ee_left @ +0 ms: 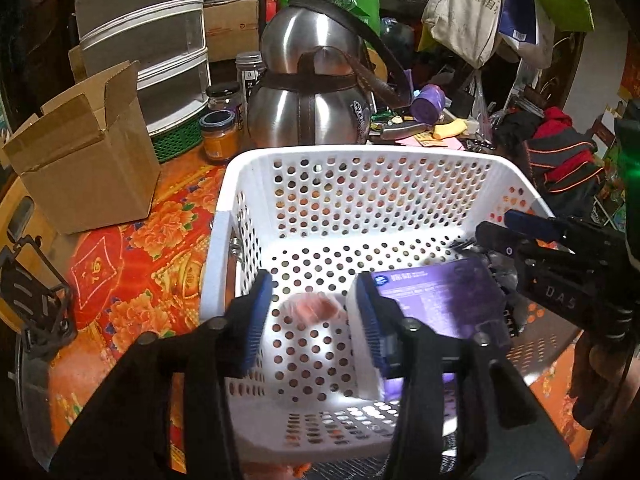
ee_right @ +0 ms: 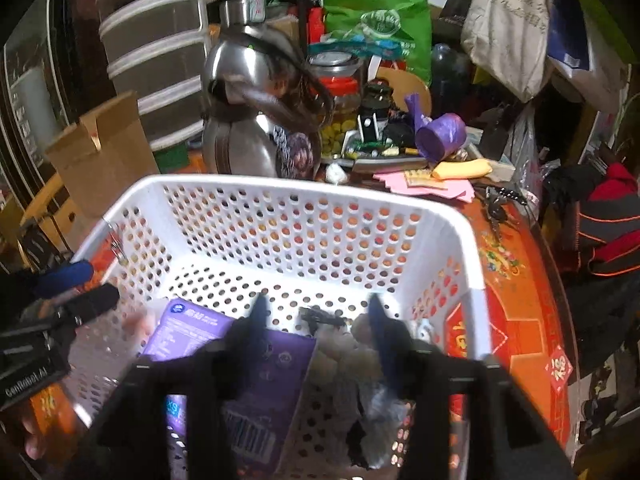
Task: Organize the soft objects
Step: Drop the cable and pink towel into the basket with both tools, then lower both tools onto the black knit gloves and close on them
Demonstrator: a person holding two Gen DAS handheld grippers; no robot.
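The left tool [ee_left: 312, 312] hangs over the near part of a white basket [ee_left: 360, 152] full of round holes. Its two blue fingers [ee_left: 256, 312] stand wide apart with nothing between them. Under the gap lies a blurry pink soft thing [ee_left: 316, 306] on the basket floor. Just beside it, to the right, lies a purple pack [ee_left: 440, 300] with white writing.

The right tool [ee_right: 316, 328] hangs over the same basket, and its blue fingers [ee_right: 380, 332] are wide apart too, holding nothing. Below them sits a pale fuzzy soft thing [ee_right: 344, 352], touching the purple pack's right edge. What it is, I cannot tell.

The basket rests on a surface [ee_left: 132, 264] with a red and orange flower cloth. To the left of the basket stands an open brown box [ee_left: 84, 160]. Behind the basket stands a big shiny metal jug [ee_left: 312, 92] with a dark strap, and a small orange jar [ee_left: 218, 136] is near it. Farther right sit a purple roll [ee_right: 440, 136] and a pile of red and black clothes [ee_left: 564, 160]. White drawers [ee_left: 140, 32] stand far back on the left.
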